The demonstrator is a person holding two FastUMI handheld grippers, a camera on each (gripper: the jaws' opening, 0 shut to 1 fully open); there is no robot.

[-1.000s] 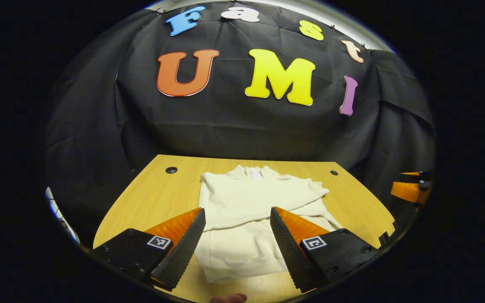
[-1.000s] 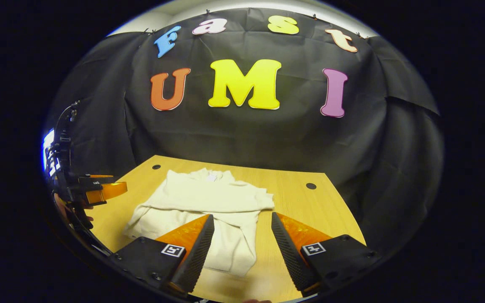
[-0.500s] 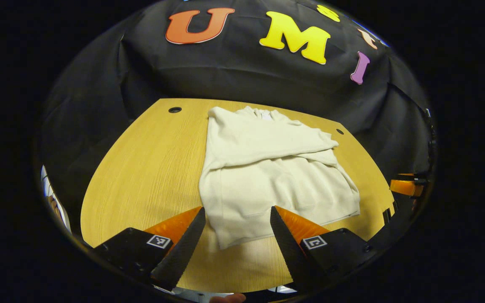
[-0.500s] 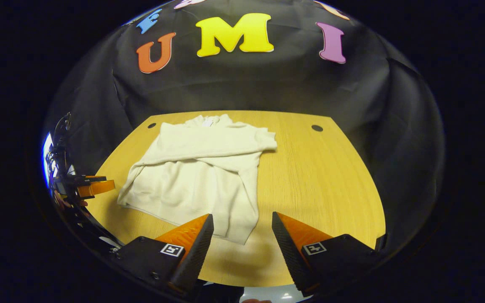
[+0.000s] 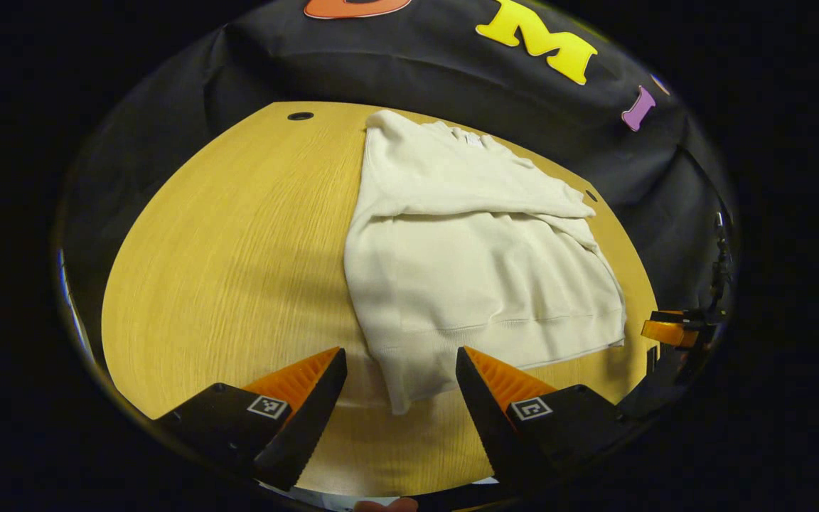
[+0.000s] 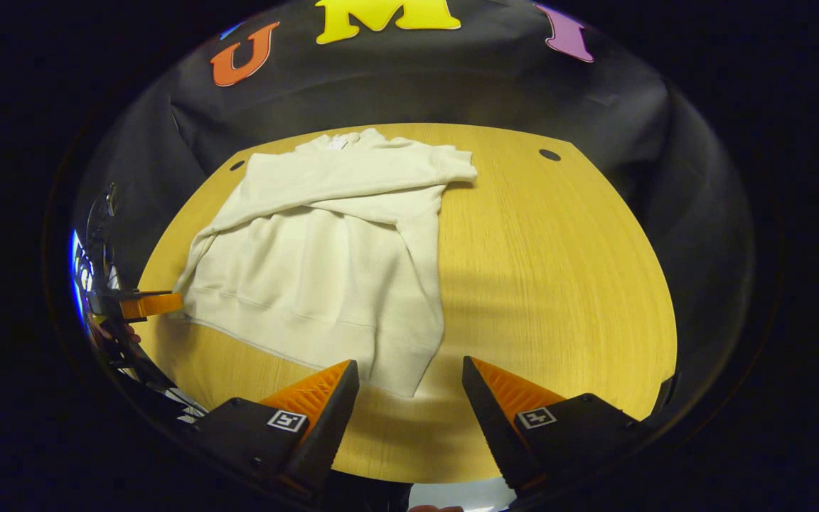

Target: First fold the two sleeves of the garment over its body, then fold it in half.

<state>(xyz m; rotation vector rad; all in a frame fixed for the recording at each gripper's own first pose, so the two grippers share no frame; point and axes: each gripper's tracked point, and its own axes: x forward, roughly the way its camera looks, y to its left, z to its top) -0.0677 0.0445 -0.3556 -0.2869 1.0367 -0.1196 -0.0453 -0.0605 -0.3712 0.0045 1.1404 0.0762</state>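
Observation:
A cream sweatshirt (image 5: 473, 263) lies flat on the wooden table (image 5: 239, 249), collar toward the back wall, with both sleeves folded across its chest. My left gripper (image 5: 399, 419) hangs open just above the hem's near left corner, nothing between its fingers. In the right gripper view the sweatshirt (image 6: 324, 263) sits left of centre, and my right gripper (image 6: 409, 427) is open over the hem's near right corner. The left gripper (image 6: 150, 304) shows at the far left edge of that view; the right gripper (image 5: 669, 331) shows at the far right edge of the left gripper view.
Small round holes (image 6: 549, 154) mark the table's far corners. Bare wood lies to the right of the sweatshirt (image 6: 559, 270) in the right gripper view and to its left in the left gripper view. Black cloth wall stands behind the table.
Both grippers have risen and tilted downward, so the table and the whole sweatshirt now show from above. The hem corners have come between the open fingers. The garment has not moved.

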